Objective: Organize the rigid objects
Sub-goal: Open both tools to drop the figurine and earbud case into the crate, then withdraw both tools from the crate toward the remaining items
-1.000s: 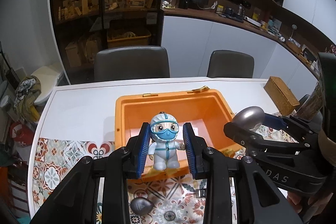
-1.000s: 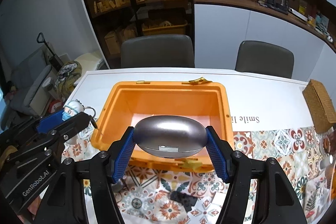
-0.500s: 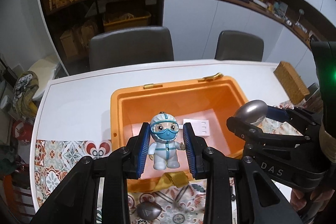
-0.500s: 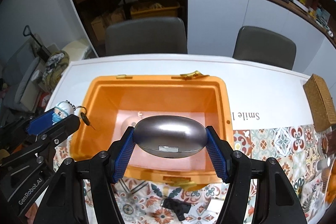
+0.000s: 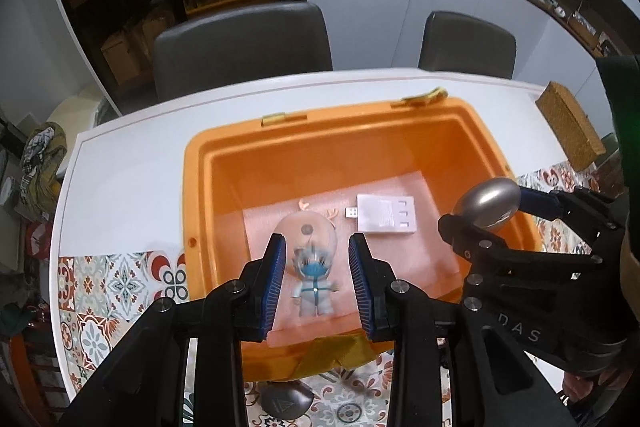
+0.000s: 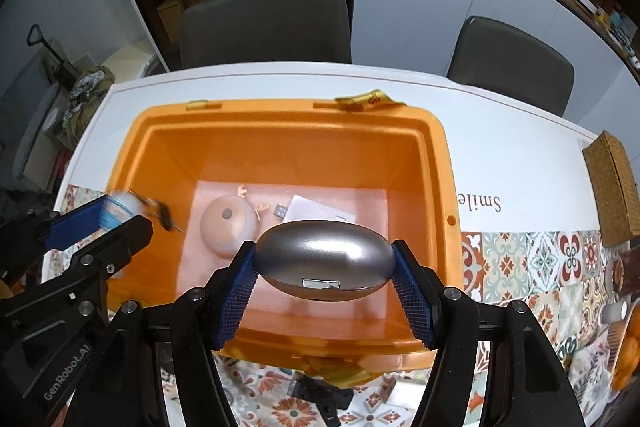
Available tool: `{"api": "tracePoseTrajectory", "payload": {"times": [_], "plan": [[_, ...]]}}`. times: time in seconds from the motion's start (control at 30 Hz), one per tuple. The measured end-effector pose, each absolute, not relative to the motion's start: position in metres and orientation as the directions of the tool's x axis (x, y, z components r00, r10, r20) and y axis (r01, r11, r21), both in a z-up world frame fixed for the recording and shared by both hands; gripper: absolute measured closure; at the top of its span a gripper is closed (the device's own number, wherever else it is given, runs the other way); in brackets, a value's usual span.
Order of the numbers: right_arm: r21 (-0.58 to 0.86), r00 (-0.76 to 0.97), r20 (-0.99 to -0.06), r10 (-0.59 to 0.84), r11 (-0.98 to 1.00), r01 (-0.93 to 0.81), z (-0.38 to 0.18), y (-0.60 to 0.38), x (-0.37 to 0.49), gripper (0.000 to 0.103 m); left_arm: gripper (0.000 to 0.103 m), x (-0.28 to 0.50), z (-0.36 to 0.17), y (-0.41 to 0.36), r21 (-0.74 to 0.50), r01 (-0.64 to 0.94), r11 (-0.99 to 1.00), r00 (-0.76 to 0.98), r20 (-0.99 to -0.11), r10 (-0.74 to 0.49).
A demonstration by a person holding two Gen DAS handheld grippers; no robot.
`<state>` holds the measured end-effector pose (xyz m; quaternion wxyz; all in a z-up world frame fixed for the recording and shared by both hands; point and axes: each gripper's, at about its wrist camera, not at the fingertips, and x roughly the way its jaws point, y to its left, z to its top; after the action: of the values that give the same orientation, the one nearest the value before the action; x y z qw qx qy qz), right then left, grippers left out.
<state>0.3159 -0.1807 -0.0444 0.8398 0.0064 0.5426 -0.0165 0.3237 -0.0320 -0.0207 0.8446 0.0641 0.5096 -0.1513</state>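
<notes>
An open orange bin stands on the white table. My left gripper is open over the bin; the small masked figurine is blurred between the pads, apart from both. It shows blurred by the left gripper in the right wrist view. My right gripper is shut on a grey egg-shaped case, held above the bin's front; the case also shows in the left wrist view. In the bin lie a pink dome toy and a white flat device.
A grey pebble-shaped object lies on the patterned mat in front of the bin. A black clip lies there too. A wicker box sits at the right. Two grey chairs stand behind the table.
Both grippers moved forward over the bin. My left gripper opened and the figurine came free, now blurred as it drops. The right still holds the grey case.
</notes>
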Motion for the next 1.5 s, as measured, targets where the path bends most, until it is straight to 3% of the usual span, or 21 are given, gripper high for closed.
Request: {"api": "tracePoseTrajectory", "payload": {"times": [0.13,0.2,0.3,0.43,0.53,0.7,1.5], "plan": [[-0.005,0.395,-0.918,-0.02,0.999,0.04,-0.051,-0.183,0.317,0.037,0.066,0.325,-0.027,-0.029,-0.042,0.307,0.951,0.419,-0.891,-0.174],[-0.003,0.39,-0.921,-0.019,0.999,0.042,-0.054,-0.184,0.318,0.037,0.049,0.325,-0.028,-0.025,-0.038,0.291,0.956,0.419,-0.893,-0.163],[0.004,0.385,-0.923,-0.011,0.999,0.038,-0.056,-0.181,0.318,0.037,0.04,0.321,-0.026,-0.019,-0.013,0.261,0.965,0.44,-0.888,-0.131],[0.009,0.381,-0.924,-0.005,0.999,0.035,-0.061,-0.177,0.32,0.036,0.037,0.318,-0.024,-0.009,0.012,0.228,0.974,0.457,-0.884,-0.096],[-0.007,0.397,-0.918,-0.027,0.999,0.053,-0.061,-0.174,0.32,0.023,0.03,0.316,-0.023,0.0,0.002,0.208,0.978,0.458,-0.884,-0.095],[0.002,0.385,-0.922,-0.023,0.998,0.065,-0.062,-0.175,0.314,0.023,0.023,0.308,-0.022,0.009,-0.01,0.19,0.982,0.457,-0.884,-0.098],[0.113,0.525,-0.851,0.019,0.983,0.148,-0.024,-0.193,0.221,0.023,0.014,0.24,0.009,0.016,-0.031,0.168,0.985,0.534,-0.837,-0.118]]}}
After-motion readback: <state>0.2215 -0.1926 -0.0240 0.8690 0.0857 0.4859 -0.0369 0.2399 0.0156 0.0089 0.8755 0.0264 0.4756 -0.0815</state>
